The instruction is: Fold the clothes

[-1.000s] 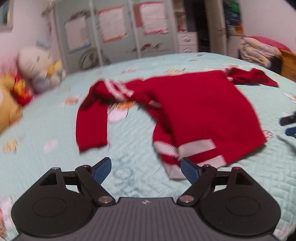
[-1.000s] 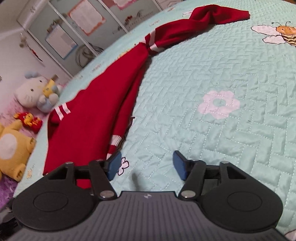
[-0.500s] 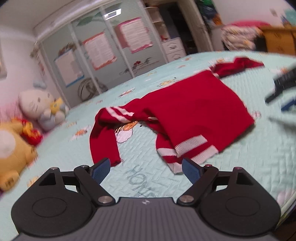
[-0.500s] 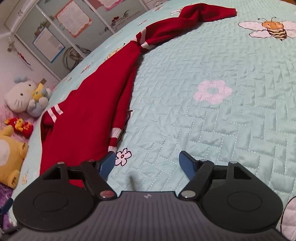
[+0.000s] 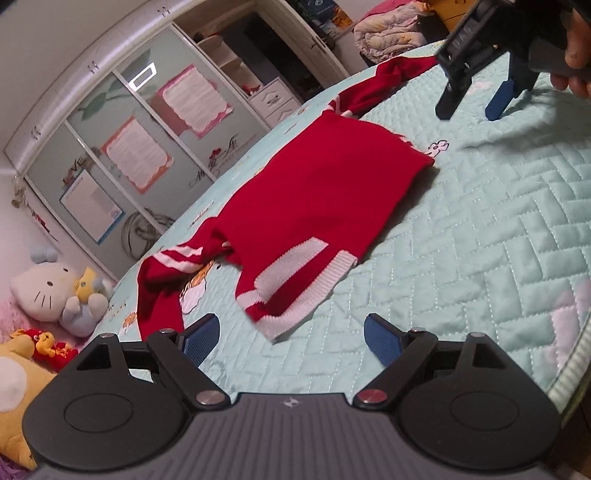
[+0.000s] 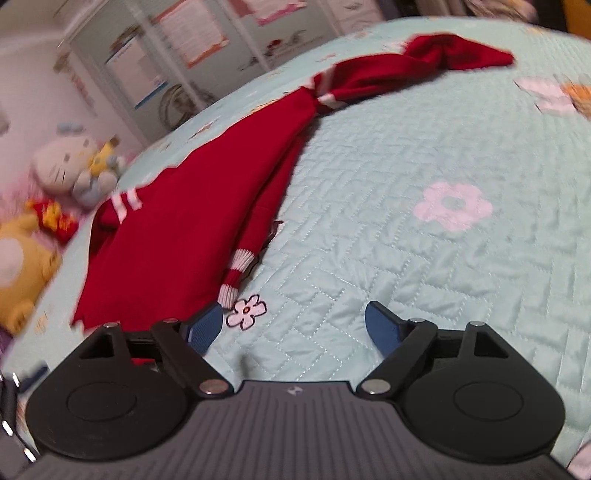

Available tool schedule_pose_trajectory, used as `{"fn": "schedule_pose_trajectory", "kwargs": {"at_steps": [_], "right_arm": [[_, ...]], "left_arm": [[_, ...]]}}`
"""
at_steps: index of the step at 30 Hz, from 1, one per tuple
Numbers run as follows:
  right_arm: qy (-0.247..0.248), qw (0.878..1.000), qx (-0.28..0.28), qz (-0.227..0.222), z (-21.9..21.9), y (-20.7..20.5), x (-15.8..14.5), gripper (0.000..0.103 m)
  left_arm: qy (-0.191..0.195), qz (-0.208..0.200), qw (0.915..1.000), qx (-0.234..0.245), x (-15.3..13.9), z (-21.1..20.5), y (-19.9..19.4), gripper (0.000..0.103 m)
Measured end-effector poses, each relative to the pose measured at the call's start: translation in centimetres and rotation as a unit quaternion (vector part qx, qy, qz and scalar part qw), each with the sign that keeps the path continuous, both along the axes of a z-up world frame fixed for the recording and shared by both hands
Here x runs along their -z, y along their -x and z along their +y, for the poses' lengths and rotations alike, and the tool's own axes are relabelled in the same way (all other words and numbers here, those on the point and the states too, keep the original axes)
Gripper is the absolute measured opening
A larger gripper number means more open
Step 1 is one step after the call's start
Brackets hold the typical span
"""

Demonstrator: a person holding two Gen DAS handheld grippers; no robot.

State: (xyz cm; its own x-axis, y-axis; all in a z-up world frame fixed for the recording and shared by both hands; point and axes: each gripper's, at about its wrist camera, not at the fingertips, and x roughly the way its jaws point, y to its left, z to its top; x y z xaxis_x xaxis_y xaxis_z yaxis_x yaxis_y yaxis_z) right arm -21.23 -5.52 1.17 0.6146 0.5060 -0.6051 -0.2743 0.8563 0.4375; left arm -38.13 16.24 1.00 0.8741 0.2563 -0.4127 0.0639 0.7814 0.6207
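A red sweater (image 5: 317, 199) with white stripes lies spread on the pale green quilted bed (image 5: 498, 229). Its white-banded hem (image 5: 306, 273) points toward me and one sleeve (image 5: 159, 291) is bunched at the left. My left gripper (image 5: 291, 334) is open just short of the hem corner, with nothing gripped. In the right wrist view the sweater (image 6: 177, 236) lies at the left, and its far sleeve (image 6: 424, 62) trails away. My right gripper (image 6: 293, 325) has its jaws opening over bare quilt beside a striped cuff (image 6: 232, 280). A hand (image 5: 576, 48) holds the right gripper (image 5: 472, 109).
Plush toys (image 5: 55, 291) sit past the bed's left side. A mirrored wardrobe (image 5: 147, 147) stands behind the bed, and folded bedding (image 5: 391, 29) is piled at the far right. The bed's edge (image 5: 569, 373) runs close on my right.
The left gripper has rolled and dropped closer to the sweater's hem. The right gripper's jaws have widened, and it now shows at the top right of the left wrist view.
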Motion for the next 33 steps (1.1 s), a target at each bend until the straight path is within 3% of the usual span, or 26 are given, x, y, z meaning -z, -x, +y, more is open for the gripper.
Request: {"fn": "schedule_pose_trajectory", "kwargs": {"at_steps": [6, 13, 19, 22, 27, 29, 30, 31, 33], "right_arm": [[0.073, 0.993, -0.084, -0.045, 1.0, 0.7, -0.1, 0.085], [0.11, 0.982, -0.137, -0.067, 0.9, 2.0, -0.2, 0.085], [0.115, 0.981, -0.128, -0.085, 1.2, 3.0, 0.2, 0.085], [0.143, 0.974, -0.14, -0.108, 2.2, 3.5, 0.6, 0.091], [0.145, 0.972, -0.139, -0.124, 3.0, 4.1, 1.0, 0.102], [0.152, 0.969, -0.139, -0.135, 3.4, 4.3, 1.3, 0.103], [0.147, 0.97, -0.138, -0.135, 3.2, 4.3, 1.4, 0.103], [0.141, 0.971, -0.138, -0.135, 3.1, 4.2, 1.4, 0.103], [0.131, 0.973, -0.137, -0.135, 2.8, 4.1, 1.5, 0.103]], "left_arm": [[0.015, -0.006, 0.9998, -0.014, 0.0, 0.6, -0.7, 0.098], [-0.016, -0.011, 0.9998, 0.002, 0.4, -0.1, -1.8, 0.098], [-0.038, -0.007, 0.9991, 0.016, 0.3, -0.4, -4.3, 0.099], [-0.052, -0.005, 0.9982, 0.03, 0.5, -0.9, -5.5, 0.098], [-0.089, -0.008, 0.9936, 0.069, 0.5, -2.0, -6.9, 0.098], [-0.08, -0.008, 0.9939, 0.075, 0.0, -2.1, -7.8, 0.089], [-0.067, -0.003, 0.9951, 0.073, -0.4, -2.1, -8.3, 0.069], [-0.043, 0.007, 0.9967, 0.068, -0.9, -1.9, -9.0, 0.042], [0.026, 0.029, 0.9978, 0.054, -2.7, -1.2, -10.7, 0.006]]}}
